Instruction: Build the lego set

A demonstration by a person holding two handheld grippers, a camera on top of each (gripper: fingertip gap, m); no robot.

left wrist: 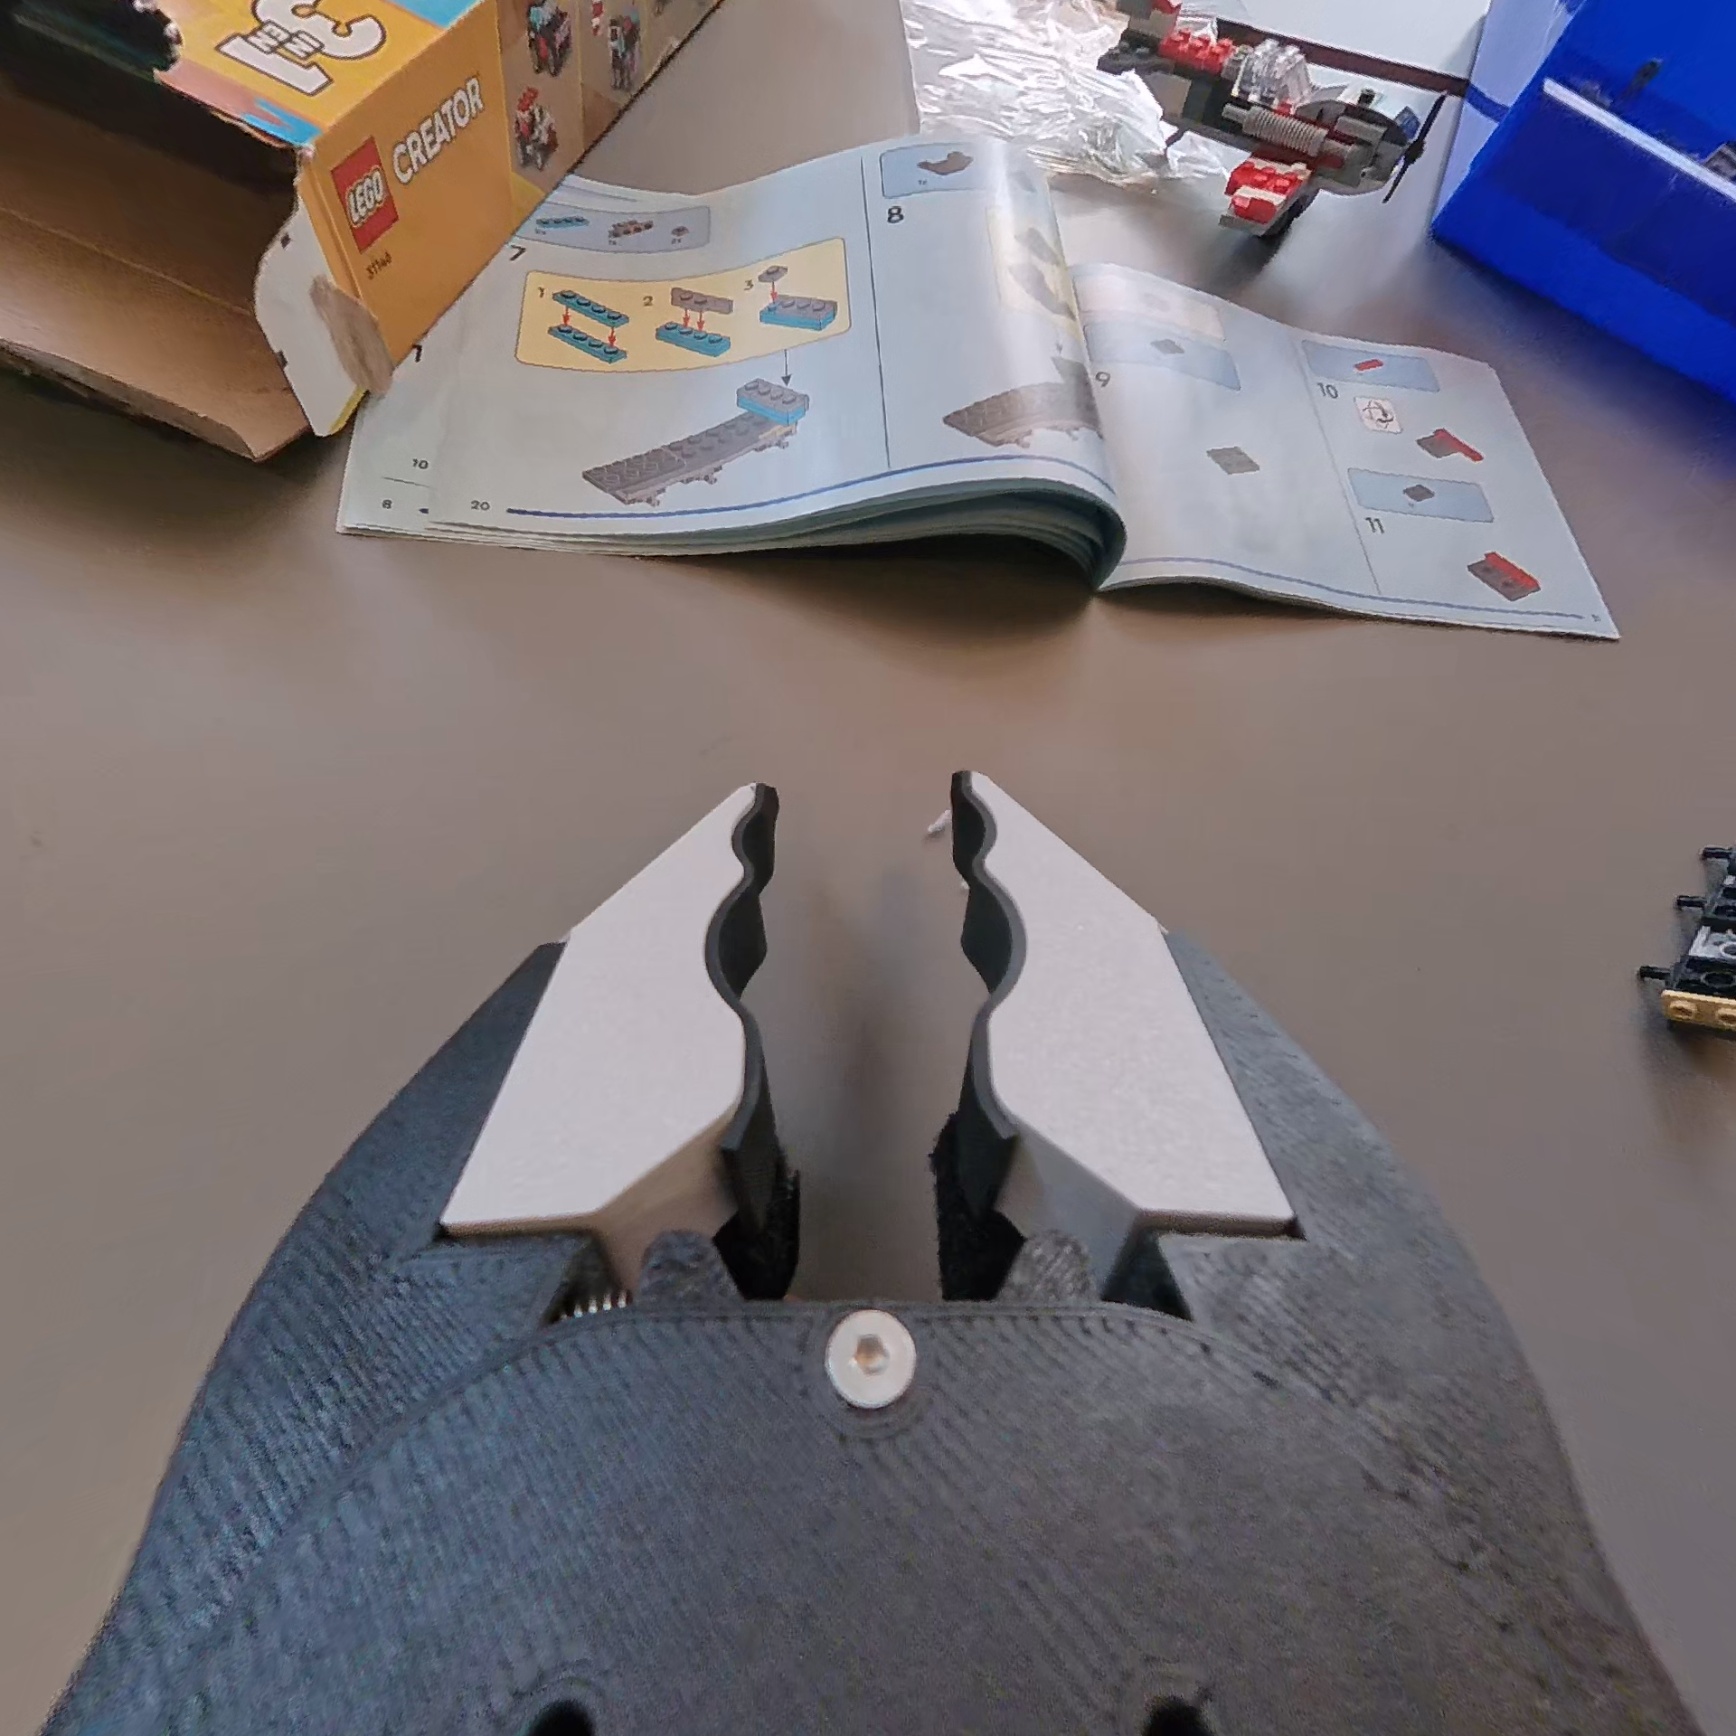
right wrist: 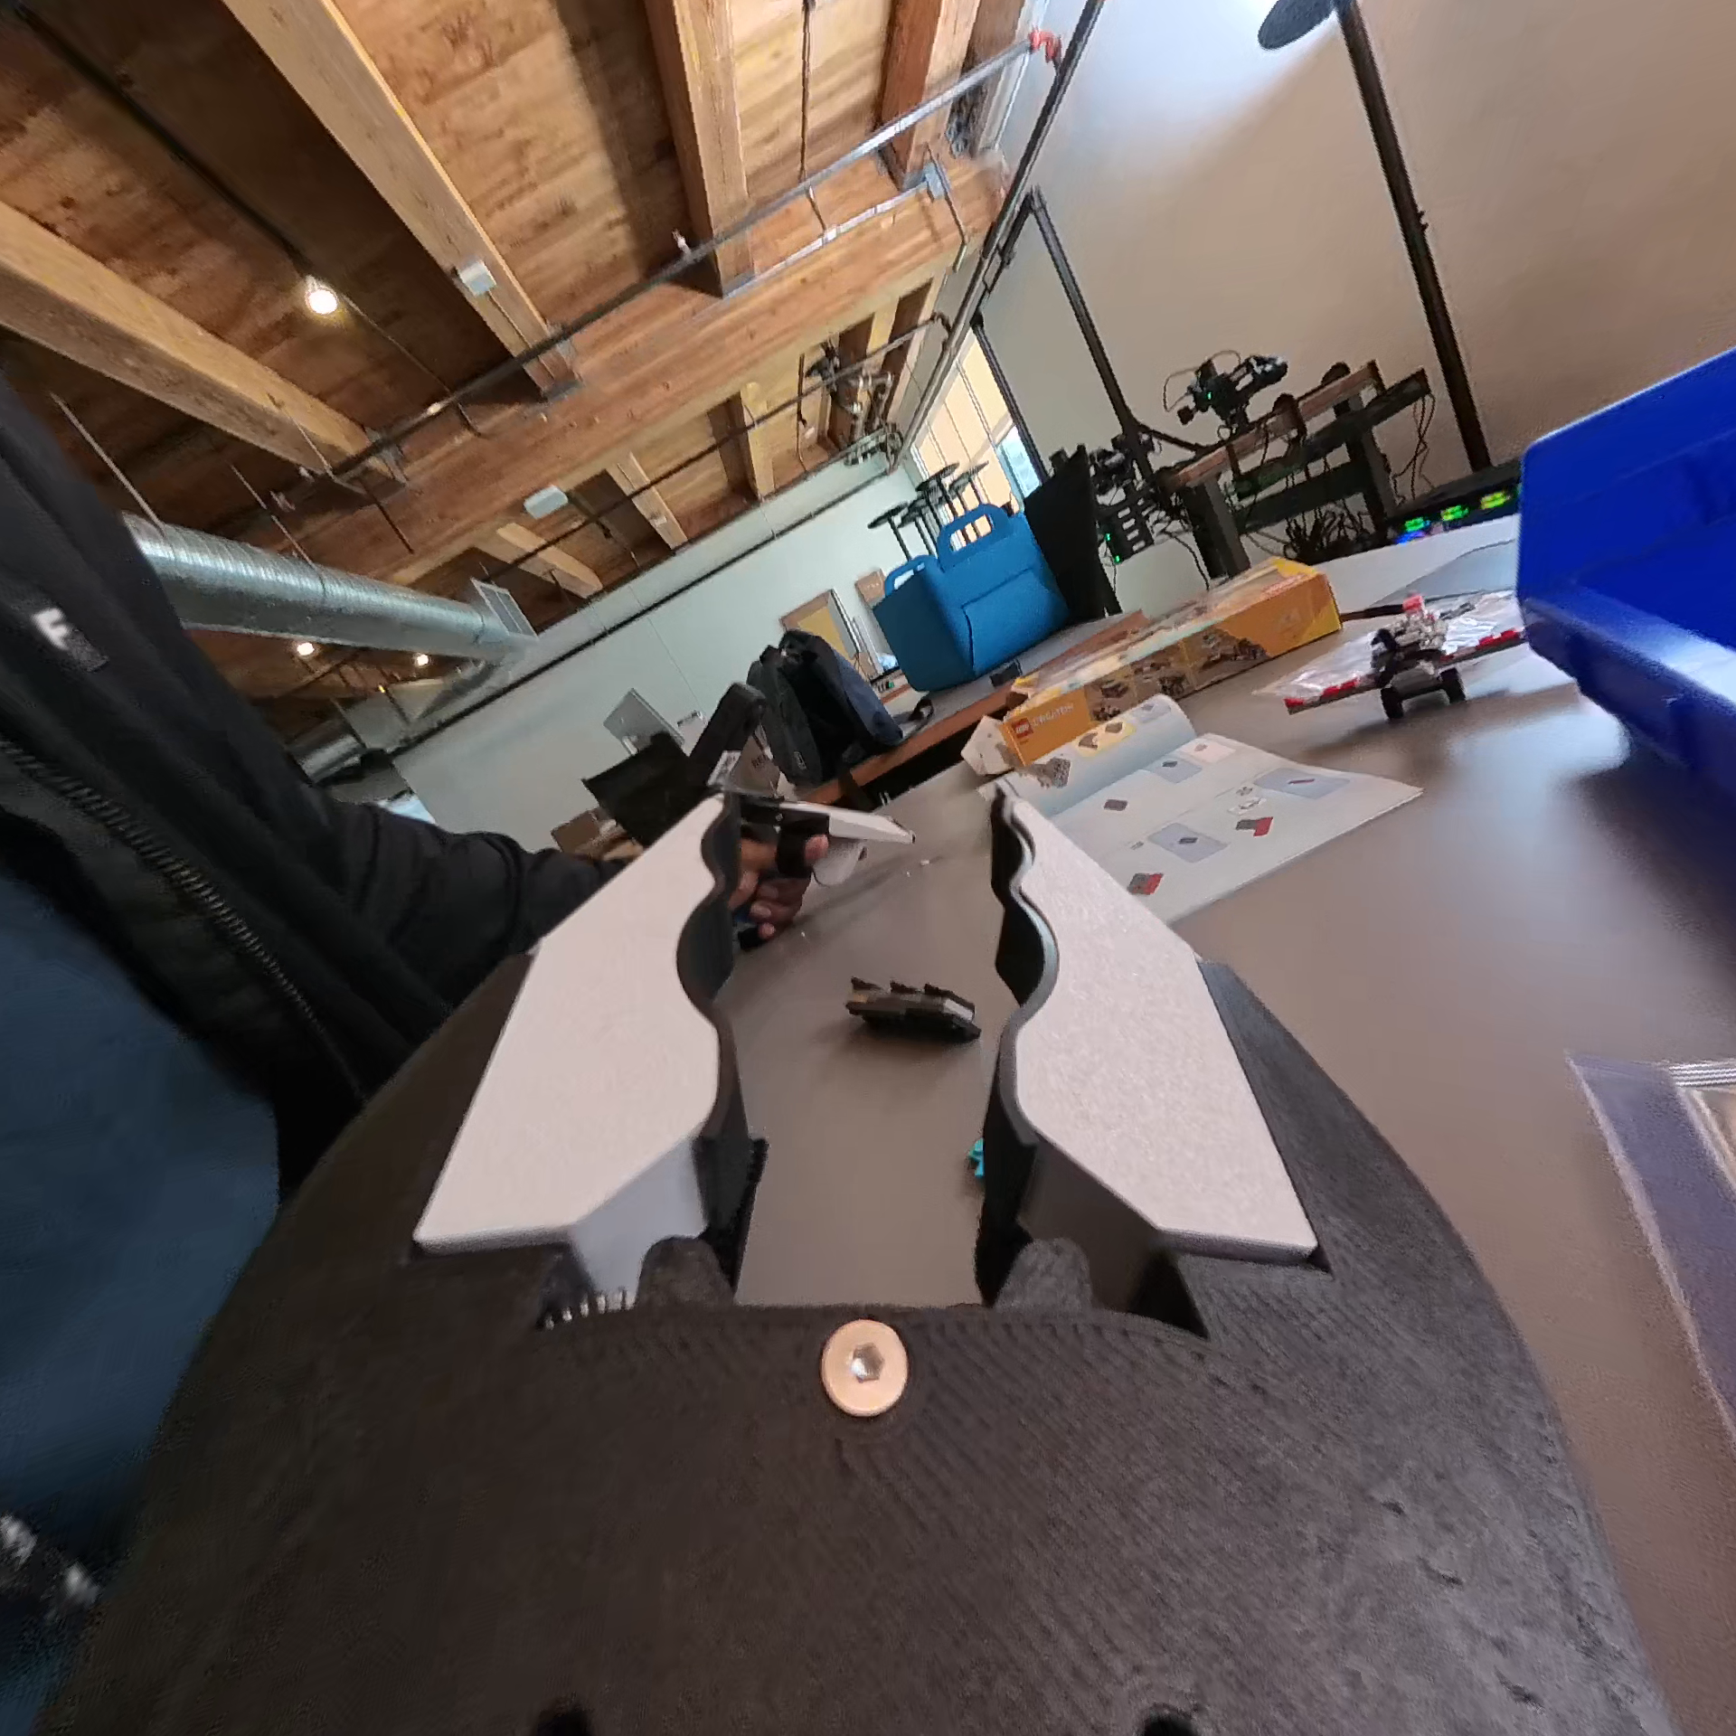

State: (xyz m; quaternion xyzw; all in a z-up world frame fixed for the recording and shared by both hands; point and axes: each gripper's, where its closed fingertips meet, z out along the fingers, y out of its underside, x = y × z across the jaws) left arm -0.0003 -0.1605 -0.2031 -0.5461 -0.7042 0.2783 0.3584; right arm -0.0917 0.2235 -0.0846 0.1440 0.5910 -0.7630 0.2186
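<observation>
My left gripper (left wrist: pixel 864 798) is open and empty, low over the bare brown table (left wrist: pixel 376 733). A small black and tan lego assembly (left wrist: pixel 1705 949) lies at the right edge of the left wrist view. In the right wrist view it lies on the table (right wrist: pixel 911 1010) between my fingers, farther ahead. My right gripper (right wrist: pixel 860 817) is open and empty, tilted. A small teal piece (right wrist: pixel 977 1163) shows beside its right finger. The open instruction booklet (left wrist: pixel 939 376) lies ahead; it also shows in the right wrist view (right wrist: pixel 1212 798). The other gripper (right wrist: pixel 845 831) shows in a person's hand.
The torn yellow lego box (left wrist: pixel 376 160) lies at back left. A built red and grey lego plane (left wrist: pixel 1287 141) stands by crinkled clear plastic (left wrist: pixel 1024 85). A blue bin (left wrist: pixel 1616 188) is at right, also in the right wrist view (right wrist: pixel 1635 582). A clear bag (right wrist: pixel 1672 1174) lies near right. The gap from one gripper's tips to the other's is roughly 40 centimeters.
</observation>
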